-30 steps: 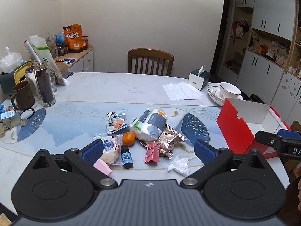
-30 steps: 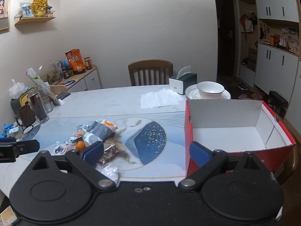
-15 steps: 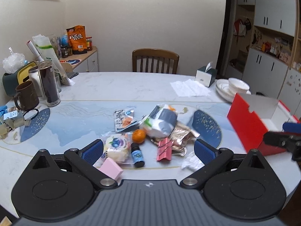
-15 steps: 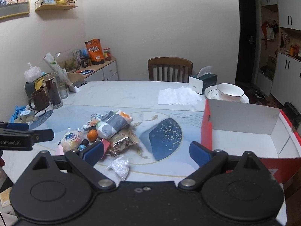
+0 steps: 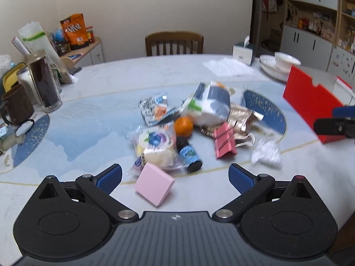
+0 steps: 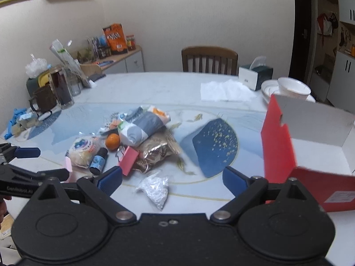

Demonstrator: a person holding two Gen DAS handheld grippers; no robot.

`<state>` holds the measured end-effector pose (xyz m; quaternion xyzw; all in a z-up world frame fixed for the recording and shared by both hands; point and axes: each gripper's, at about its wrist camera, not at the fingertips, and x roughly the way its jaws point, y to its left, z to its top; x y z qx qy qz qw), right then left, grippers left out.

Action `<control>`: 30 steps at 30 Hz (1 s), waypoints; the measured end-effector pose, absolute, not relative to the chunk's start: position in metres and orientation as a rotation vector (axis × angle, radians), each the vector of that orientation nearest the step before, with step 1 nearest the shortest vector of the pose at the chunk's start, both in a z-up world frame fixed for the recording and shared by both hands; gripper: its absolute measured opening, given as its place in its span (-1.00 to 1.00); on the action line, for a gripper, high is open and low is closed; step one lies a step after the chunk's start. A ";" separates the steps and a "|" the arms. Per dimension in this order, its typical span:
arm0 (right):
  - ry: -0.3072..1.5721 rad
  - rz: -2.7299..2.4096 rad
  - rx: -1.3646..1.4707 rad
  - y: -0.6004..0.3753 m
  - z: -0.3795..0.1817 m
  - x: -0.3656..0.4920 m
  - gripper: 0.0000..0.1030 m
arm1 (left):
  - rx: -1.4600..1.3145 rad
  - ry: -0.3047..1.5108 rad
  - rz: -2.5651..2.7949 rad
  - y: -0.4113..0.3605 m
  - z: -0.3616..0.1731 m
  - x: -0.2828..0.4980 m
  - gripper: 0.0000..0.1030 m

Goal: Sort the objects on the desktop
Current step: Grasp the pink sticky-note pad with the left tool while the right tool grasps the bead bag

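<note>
Now both grippers hang above the near edge of the table (image 5: 111,82), and neither one holds anything. The left gripper (image 5: 175,176) has its fingers spread wide; the pink block (image 5: 154,187) lies on the table between them, touching neither blue pad. The right gripper (image 6: 172,177) is also spread wide, and the small bag of white granules (image 6: 155,188) lies on the table between its fingers, also untouched.

The objects to sort are in one loose pile near the middle of the table. The round wrapped cake (image 5: 155,149) lies just behind the pink block, and the small blue-labelled bottle (image 5: 188,154) lies on its side beside the cake. The orange fruit (image 5: 183,126) sits behind the bottle, against the grey and white package (image 5: 210,106), which leans on the golden foil pouch (image 5: 240,122). The pink binder clip (image 5: 224,143) rests in front of the pouch. A small printed sachet (image 5: 154,110) lies to the left of the grey package.

The red box (image 6: 310,141) stands open on the right side of the table, well apart from the pile. Its white inside is visible from the right wrist view.
</note>
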<state>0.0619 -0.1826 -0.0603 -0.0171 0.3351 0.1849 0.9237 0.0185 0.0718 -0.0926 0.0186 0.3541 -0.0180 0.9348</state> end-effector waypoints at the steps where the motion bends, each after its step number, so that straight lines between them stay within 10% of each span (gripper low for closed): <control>1: 0.695 0.376 -0.037 -0.180 -0.064 0.065 0.86 | 0.041 0.729 -0.043 0.075 -0.096 0.020 0.99; 18: 0.832 0.339 -0.072 -0.138 -0.119 0.103 0.86 | 0.095 0.805 -0.143 0.102 -0.131 0.050 0.94; 30: 0.879 0.328 -0.073 -0.125 -0.129 0.112 0.84 | 0.095 0.839 -0.199 0.109 -0.140 0.053 0.27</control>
